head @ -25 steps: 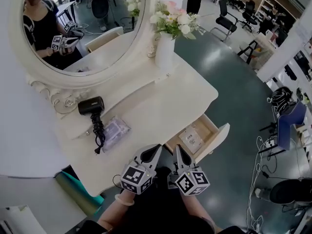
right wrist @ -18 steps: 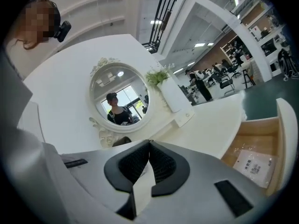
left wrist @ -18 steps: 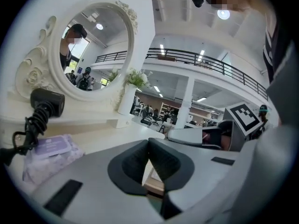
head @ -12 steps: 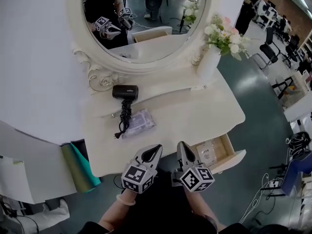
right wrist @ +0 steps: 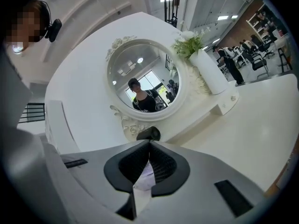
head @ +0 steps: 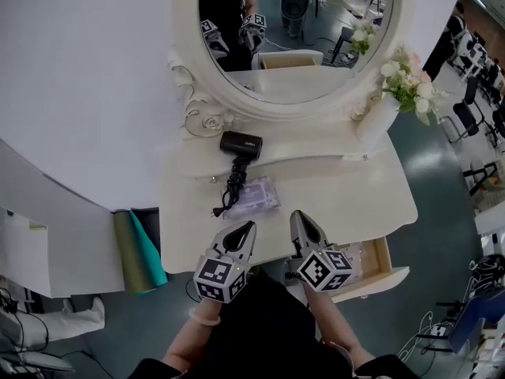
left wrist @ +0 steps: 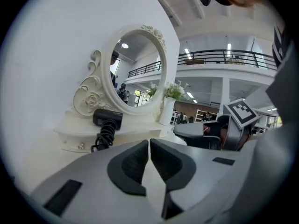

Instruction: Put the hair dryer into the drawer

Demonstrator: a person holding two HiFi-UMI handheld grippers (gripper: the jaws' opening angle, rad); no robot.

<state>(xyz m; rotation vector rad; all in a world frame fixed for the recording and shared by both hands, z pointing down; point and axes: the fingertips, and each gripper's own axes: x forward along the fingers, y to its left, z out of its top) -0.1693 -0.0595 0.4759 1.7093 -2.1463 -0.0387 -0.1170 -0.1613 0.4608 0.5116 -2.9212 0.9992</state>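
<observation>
The black hair dryer (head: 241, 145) lies on the raised shelf of the white dressing table (head: 371, 200), under the oval mirror (head: 296, 30). Its coiled cord (head: 232, 181) trails toward me. The drawer (head: 383, 268) stands pulled out at the table's front right, partly hidden behind my right gripper. My left gripper (head: 245, 230) and right gripper (head: 300, 220) hang side by side over the table's front edge, both shut and empty, pointing at the dryer. In the left gripper view the dryer (left wrist: 108, 117) sits left of the jaw line. In the right gripper view the dryer (right wrist: 148, 133) shows just above the tips.
A clear plastic packet (head: 252, 197) lies on the tabletop next to the cord. A white vase of flowers (head: 379, 117) stands at the back right. A teal panel (head: 139, 247) leans at the table's left side. Office chairs stand on the floor to the right.
The view has swung round, so the dressing table now lies straight ahead rather than off to the left. Both grippers moved together with it and stay shut. The dryer has not moved on the shelf.
</observation>
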